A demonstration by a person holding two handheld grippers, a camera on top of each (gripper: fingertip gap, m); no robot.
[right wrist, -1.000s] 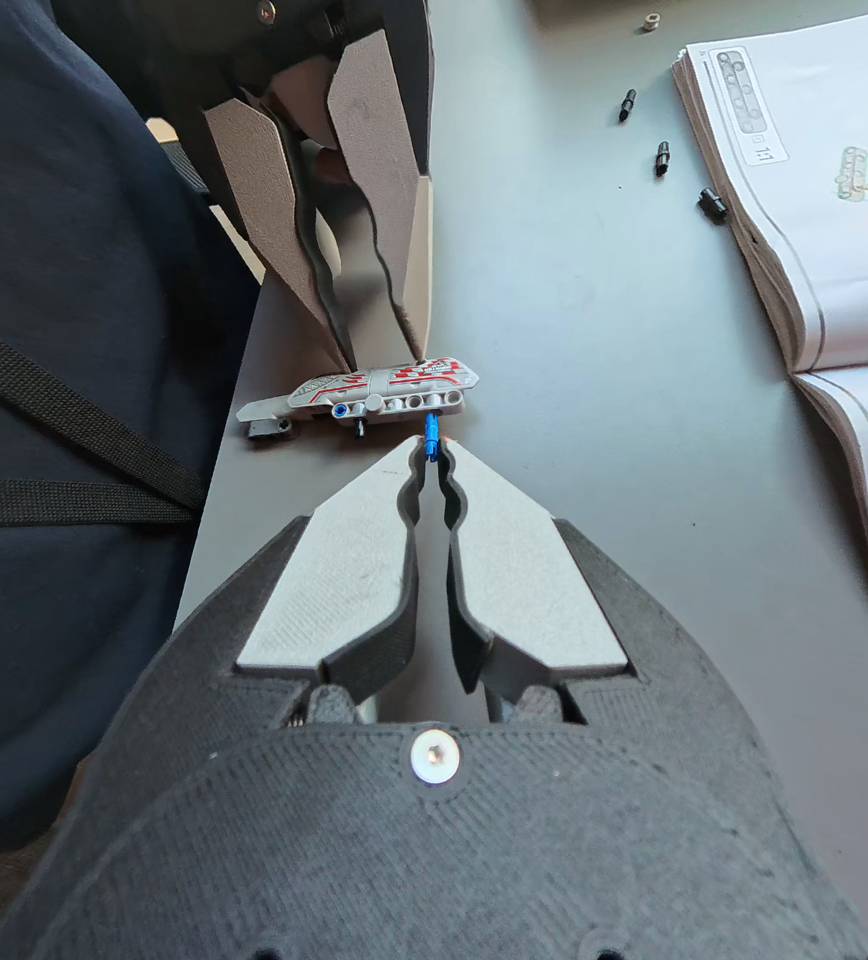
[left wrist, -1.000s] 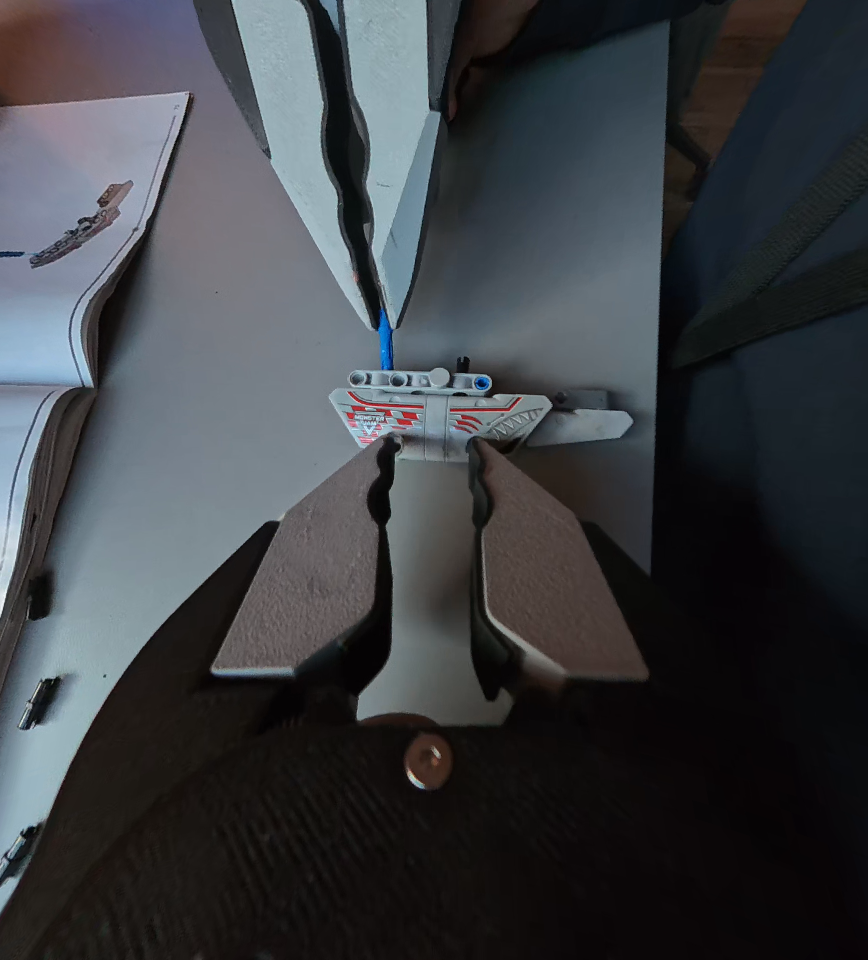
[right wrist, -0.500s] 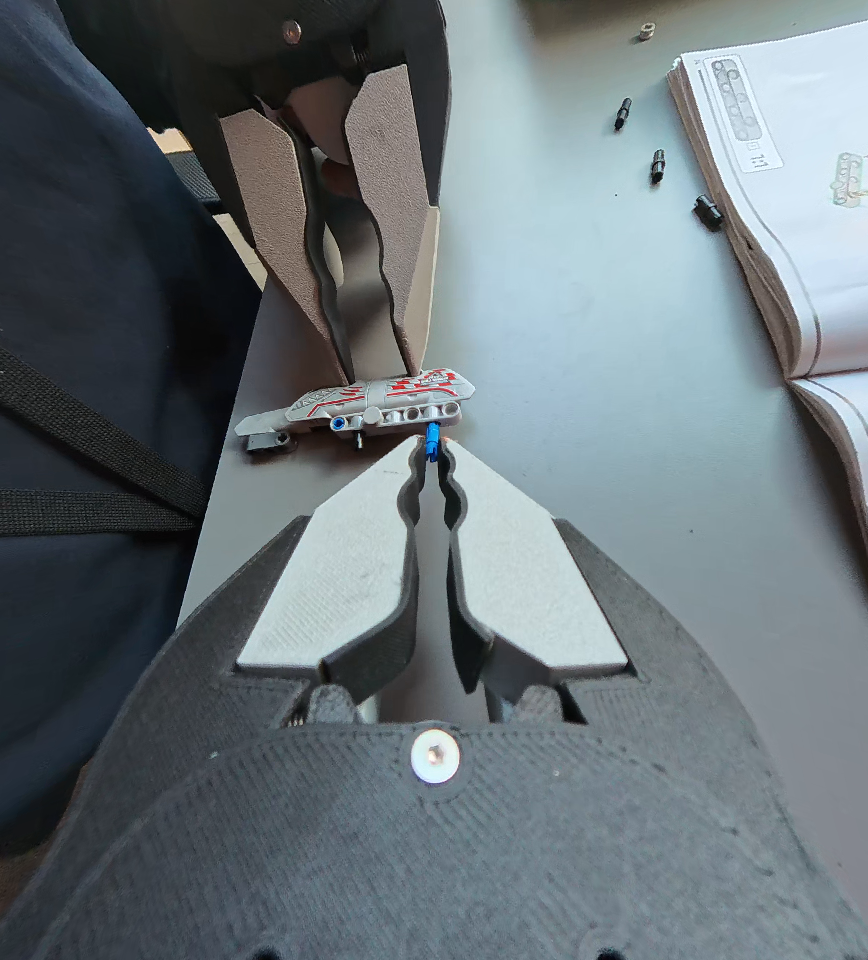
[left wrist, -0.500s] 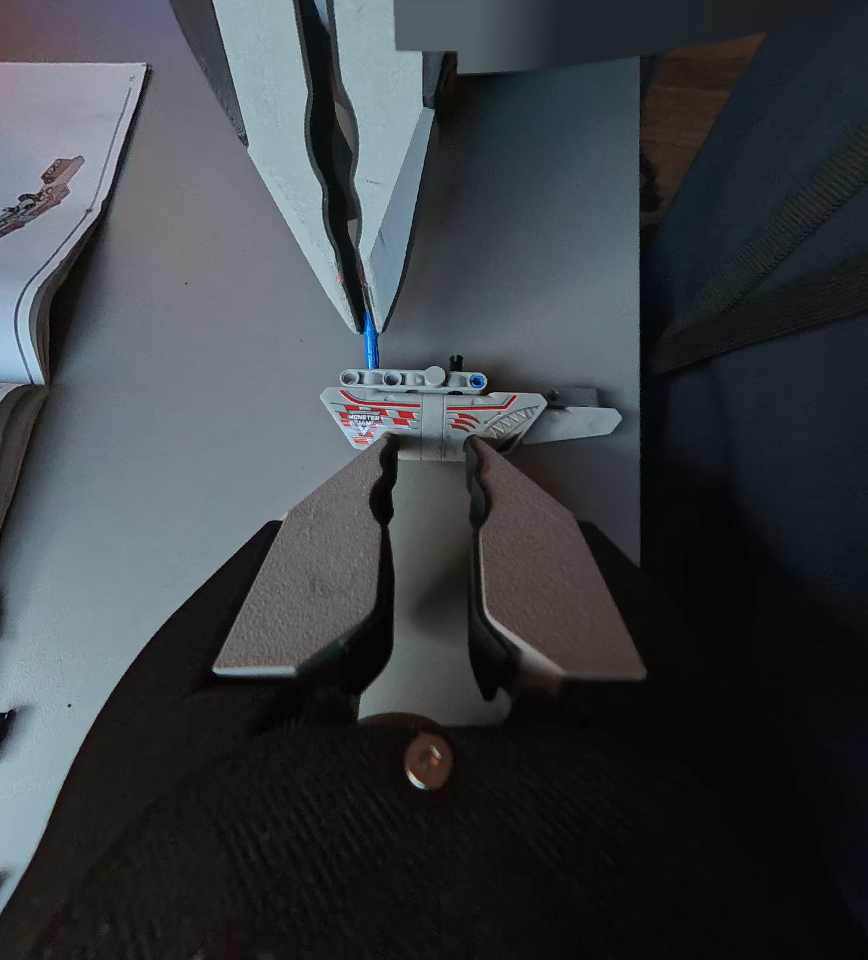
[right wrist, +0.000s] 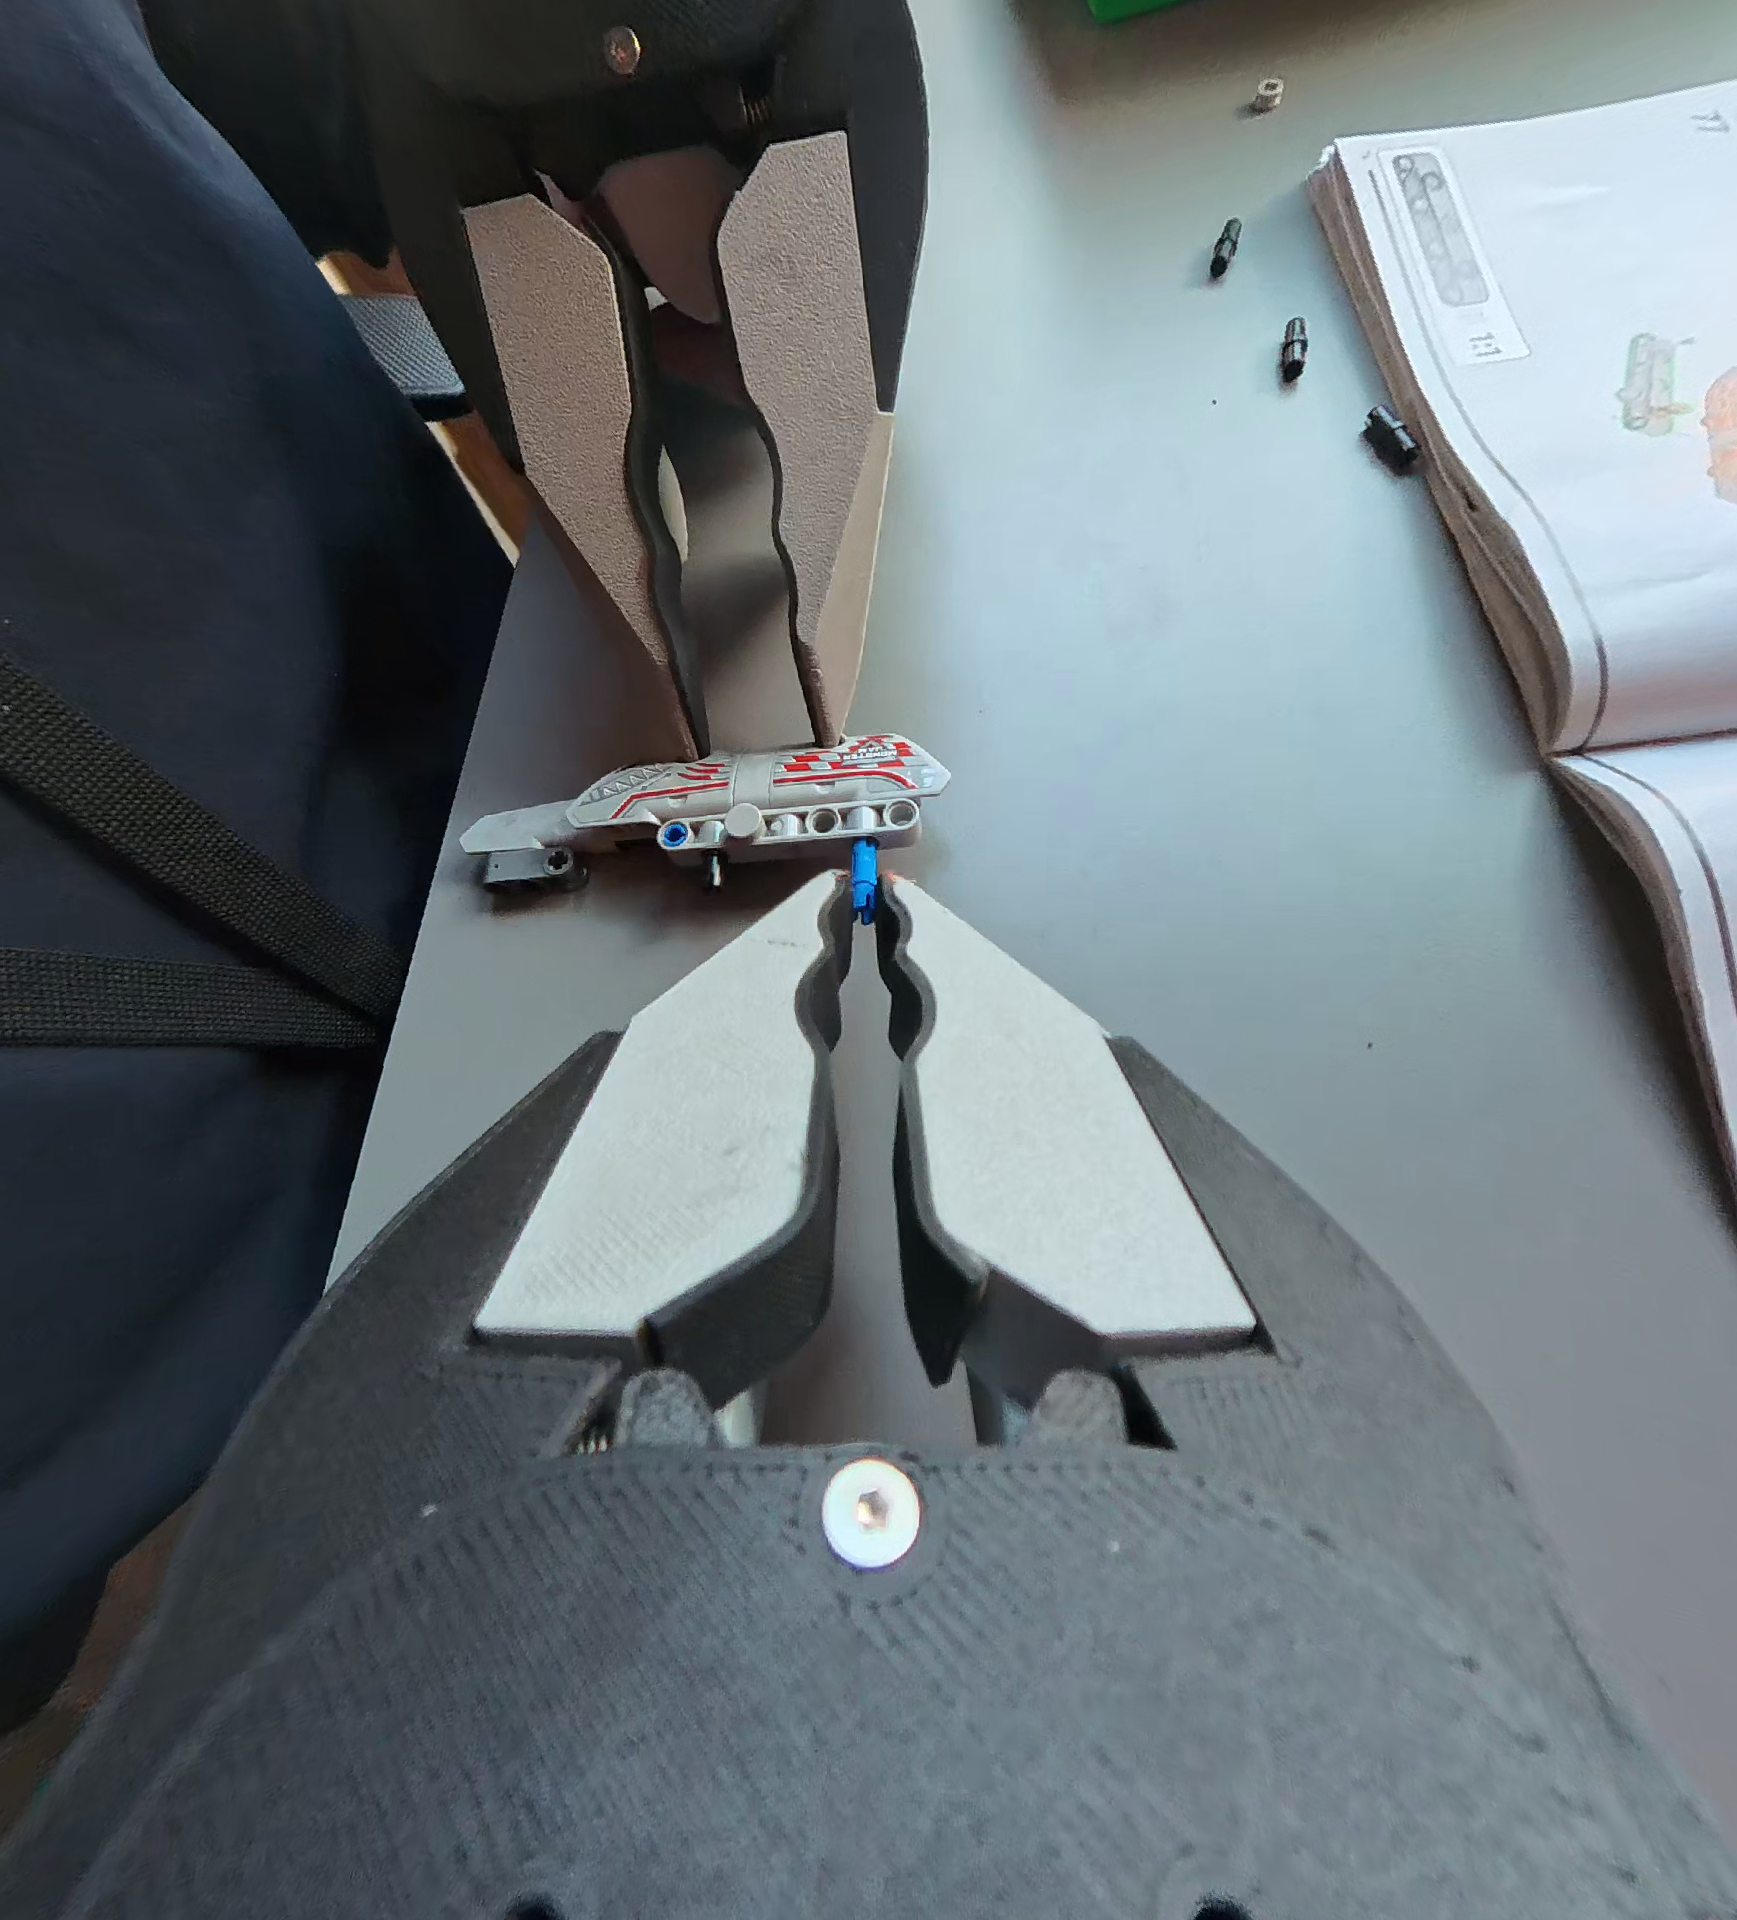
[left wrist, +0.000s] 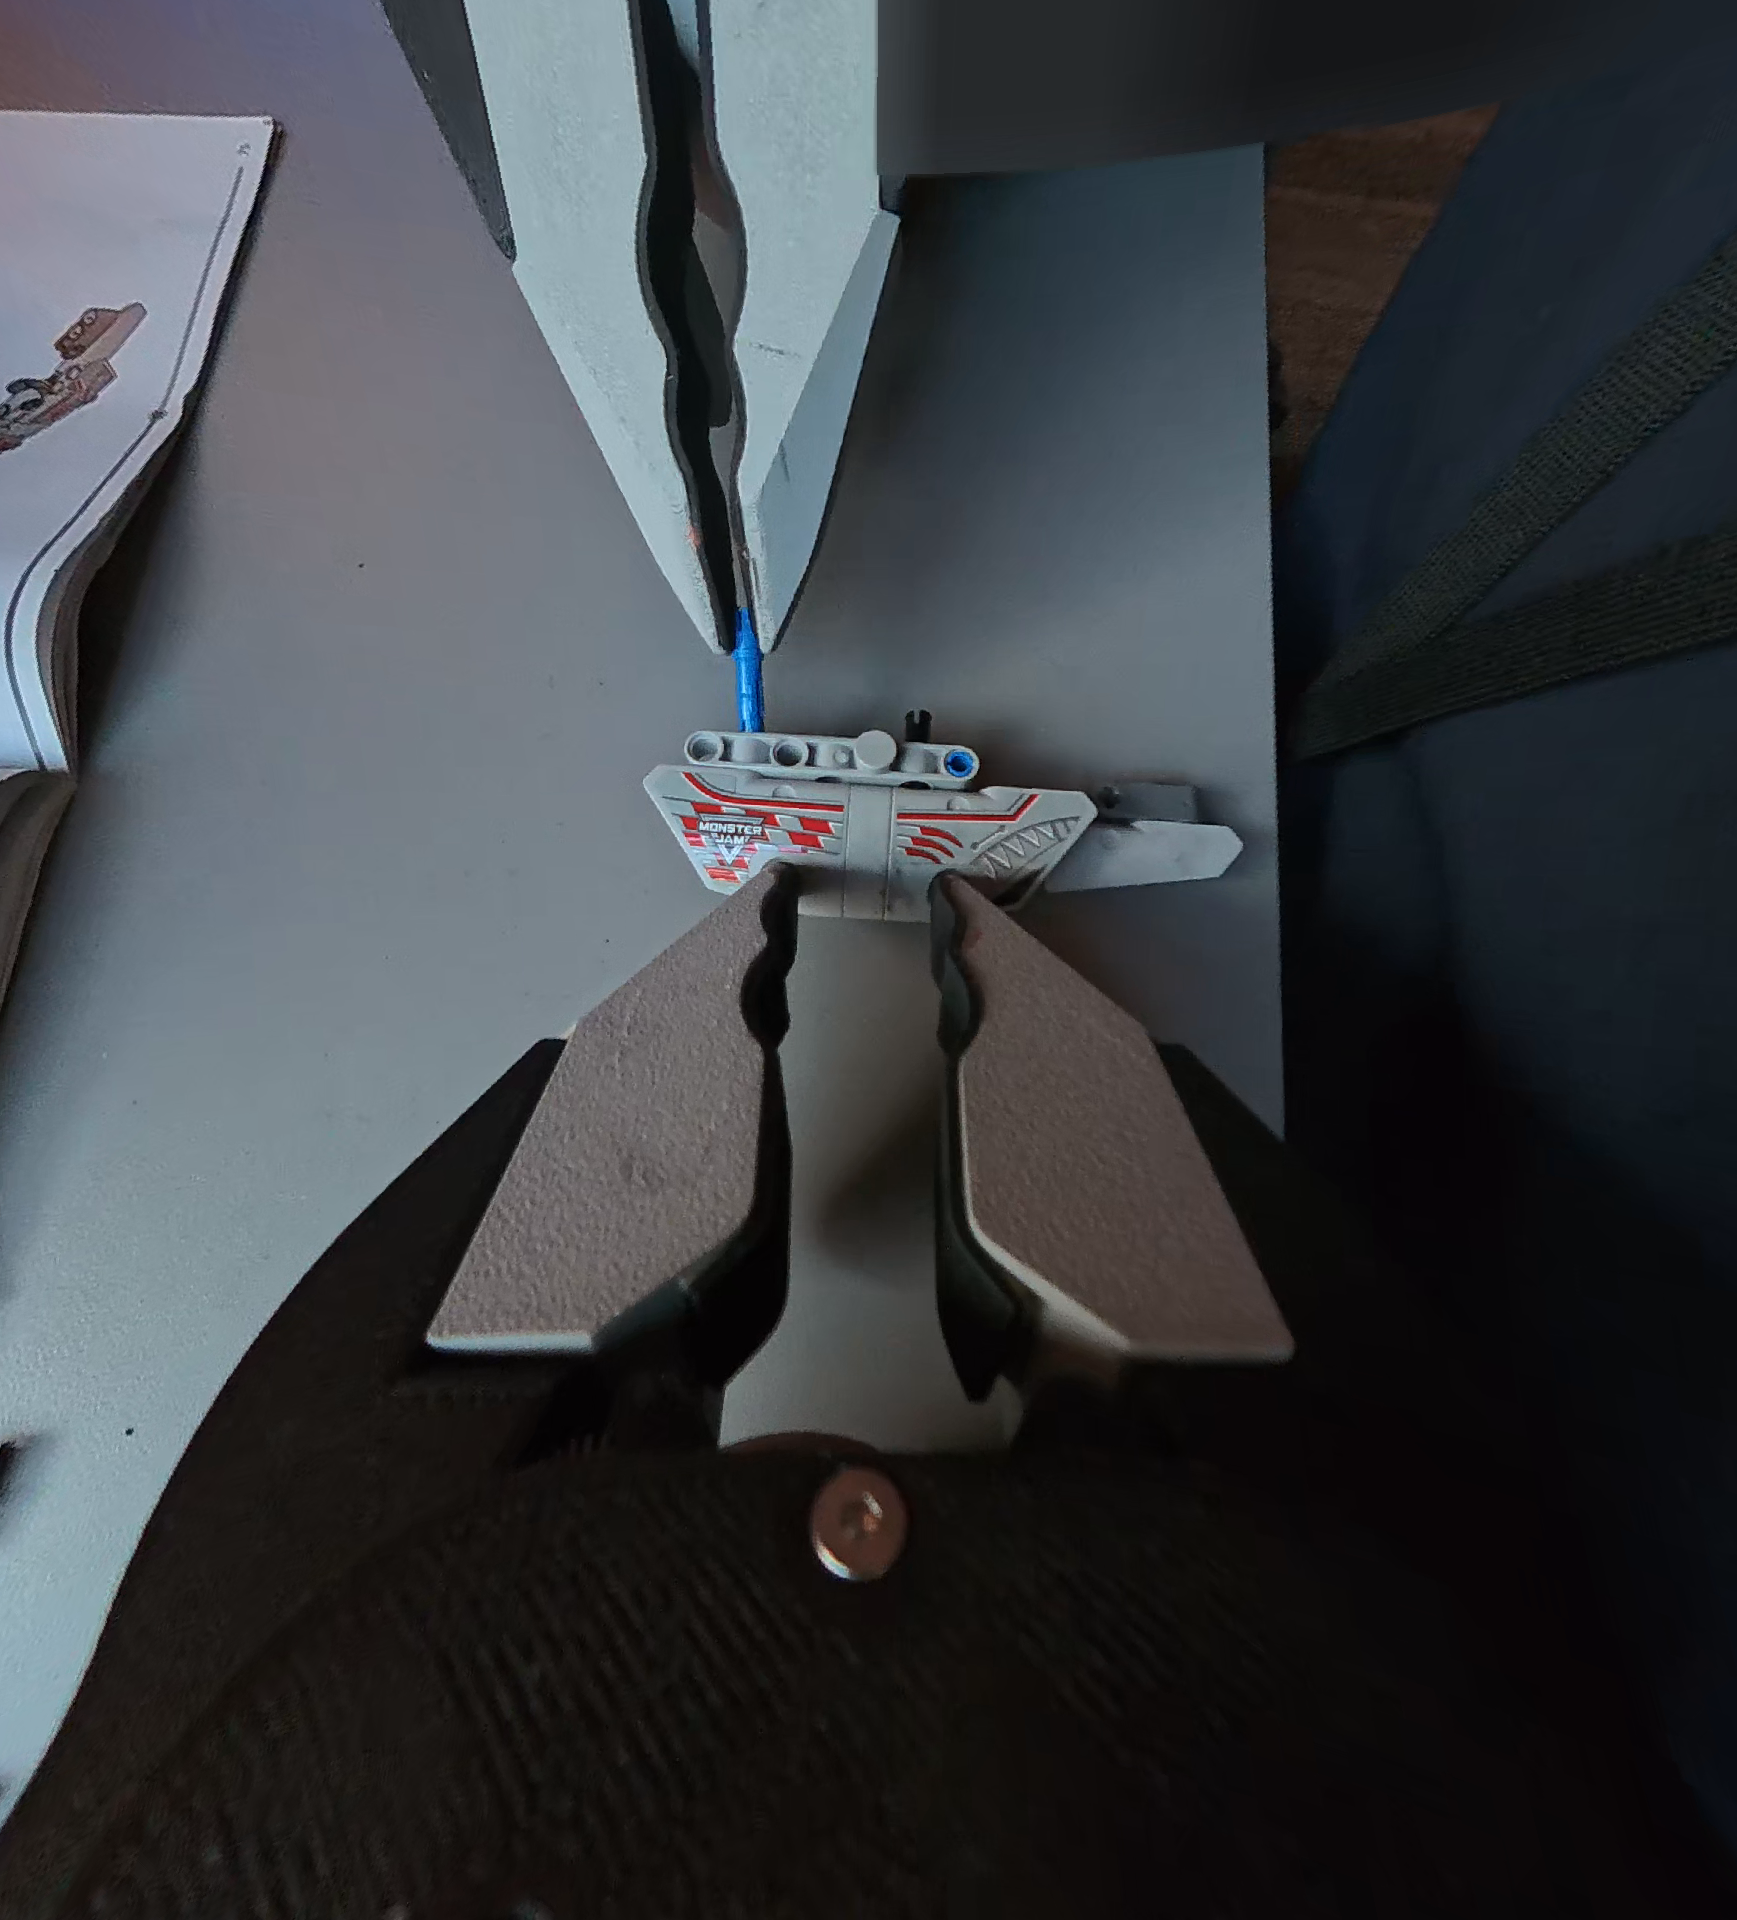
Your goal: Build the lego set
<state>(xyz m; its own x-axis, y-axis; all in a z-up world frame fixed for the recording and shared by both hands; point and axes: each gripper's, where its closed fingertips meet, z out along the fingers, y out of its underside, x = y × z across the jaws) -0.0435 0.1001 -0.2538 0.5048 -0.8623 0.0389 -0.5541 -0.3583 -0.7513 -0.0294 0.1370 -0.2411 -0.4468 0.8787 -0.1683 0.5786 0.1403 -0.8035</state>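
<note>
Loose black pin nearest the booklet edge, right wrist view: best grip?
Grip the short black connector pin across its middle, coming from above, jaws closing across its width. It lies flat on the grey table, tight beside the open instruction booklet, so approach from the open table side.

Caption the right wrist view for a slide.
Right gripper presses a blue pin into the grey assembly steadied by the left gripper.
</note>
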